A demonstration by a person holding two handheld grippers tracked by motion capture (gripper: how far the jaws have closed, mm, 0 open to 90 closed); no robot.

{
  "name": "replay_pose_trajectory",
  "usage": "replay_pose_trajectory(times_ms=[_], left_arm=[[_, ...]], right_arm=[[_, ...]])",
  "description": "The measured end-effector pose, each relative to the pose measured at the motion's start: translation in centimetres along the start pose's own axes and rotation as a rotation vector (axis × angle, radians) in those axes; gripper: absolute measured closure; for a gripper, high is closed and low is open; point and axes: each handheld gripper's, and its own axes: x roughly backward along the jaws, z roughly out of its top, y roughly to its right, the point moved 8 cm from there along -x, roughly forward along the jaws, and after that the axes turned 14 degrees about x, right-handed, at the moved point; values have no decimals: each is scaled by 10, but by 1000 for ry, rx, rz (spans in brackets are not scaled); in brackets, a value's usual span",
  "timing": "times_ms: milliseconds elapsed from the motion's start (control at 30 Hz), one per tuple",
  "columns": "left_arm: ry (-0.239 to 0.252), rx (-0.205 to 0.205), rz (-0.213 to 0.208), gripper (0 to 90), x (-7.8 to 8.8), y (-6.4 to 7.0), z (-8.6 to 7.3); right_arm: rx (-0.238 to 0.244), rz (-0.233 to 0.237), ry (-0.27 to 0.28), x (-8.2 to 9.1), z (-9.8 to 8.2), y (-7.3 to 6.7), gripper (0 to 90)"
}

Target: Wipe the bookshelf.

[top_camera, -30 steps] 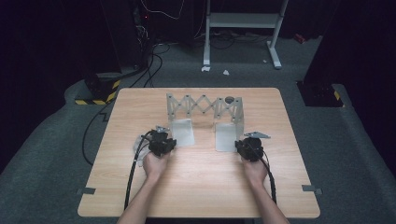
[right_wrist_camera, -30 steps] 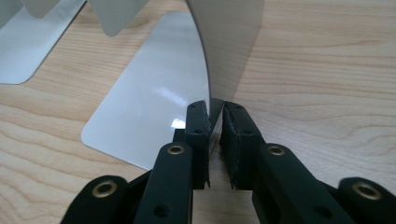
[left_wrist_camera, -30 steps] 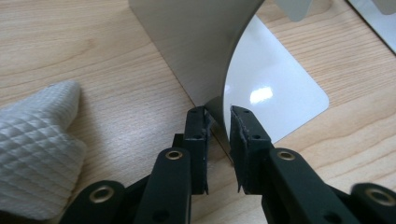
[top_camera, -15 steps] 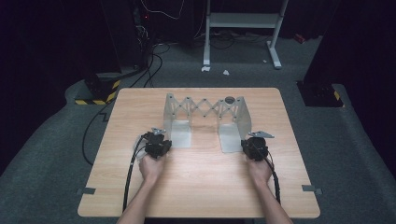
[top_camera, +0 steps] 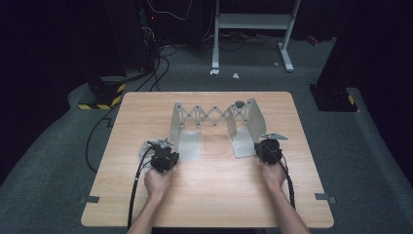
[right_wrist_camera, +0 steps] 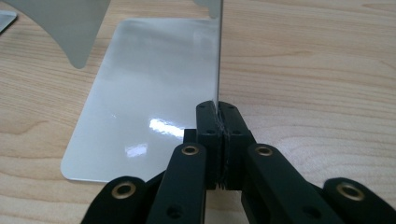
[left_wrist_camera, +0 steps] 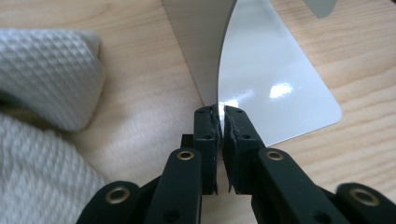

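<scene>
Left gripper [left_wrist_camera: 220,122] clamps the upright edge of the rack's [top_camera: 214,117] left end plate [left_wrist_camera: 201,51], white cloth [left_wrist_camera: 44,74] just beside. The rack stands mid-table [top_camera: 204,195], its scissor lattice running side to side between the hands. Right gripper [right_wrist_camera: 218,119] pinches the right end plate [right_wrist_camera: 219,56]; each plate lies straight ahead of its gripper, so the coming move likely runs along that axis.

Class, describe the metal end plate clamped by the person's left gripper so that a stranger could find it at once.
Start at the wooden table, then find the silver scissor rack across its middle. Its near-left end plate stands upright on a flat foot. Unlike the matching plate on the right, its near edge is pinched by the left gripper, next to a white cloth.
</scene>
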Motion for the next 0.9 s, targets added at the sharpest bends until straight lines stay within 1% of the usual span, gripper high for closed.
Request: replay_pose_trajectory(times_ms=[67, 100, 167, 233, 267, 300, 367, 400, 500, 567, 600, 633, 667, 700, 733, 767, 800, 833, 867, 900], left_arm=[[0, 5, -1, 834, 1, 1, -2], [2, 24, -4, 833, 3, 4, -4], [4, 25, -5, 832, 3, 5, -6], [8, 36, -8, 828, 7, 11, -12], [8, 36, -8, 822, 7, 11, -12], [12, 23, -14, 815, 9, 18, -17], [17, 17, -11, 810, 10, 19, -19], [25, 31, -18, 811, 10, 19, -20], [23, 32, -17, 810, 11, 20, -20], [17, 21, -27, 801, 12, 21, -21], [13, 19, -35, 785, 12, 21, -21], [11, 26, -47, 741, 12, 21, -21], [15, 28, -57, 654, 13, 21, -20], [24, 27, -75, 624, 17, 21, -17], [24, 27, -75, 590, 17, 21, -17], [36, 24, -88, 590, 21, 20, -15], [35, 27, -95, 553, 24, 20, -13], [23, 11, -99, 503, 30, 19, -11], [22, 12, -101, 491, 32, 18, -9], [22, 12, -101, 484, 32, 18, -9]], right_arm=[[-2, 0, 1, -1, 0, 0, 886], [2, 3, 6, -3, 2, 0, 886], [-4, 8, 7, -4, 2, 0, 886], [-3, 9, 6, -4, 2, 0, 885], [-3, 11, 6, -4, 3, -1, 884], [-1, 12, 7, -5, 3, -1, 883], [-1, 15, 7, -7, 5, -1, 883], [-1, 15, 8, -8, 6, 0, 882], [1, 16, 6, -11, 8, 0, 879], [4, 17, 5, -12, 10, -1, 868], [5, 18, 3, -12, 10, -2, 844], [-11, 21, 1, -12, 9, -3, 794], [-37, 23, 16, -9, 6, -2, 775], [-53, 34, 21, -7, 4, -3, 772], [-53, 34, 21, -7, 4, -3, 772], [-58, 36, 23, -5, 3, -3, 772], [-48, 34, 27, -1, 2, -4, 771], [-19, 31, 37, 7, 1, -6, 770], [2, 30, 43, 12, 1, -9, 771], [2, 30, 43, 12, 1, -9, 771]])
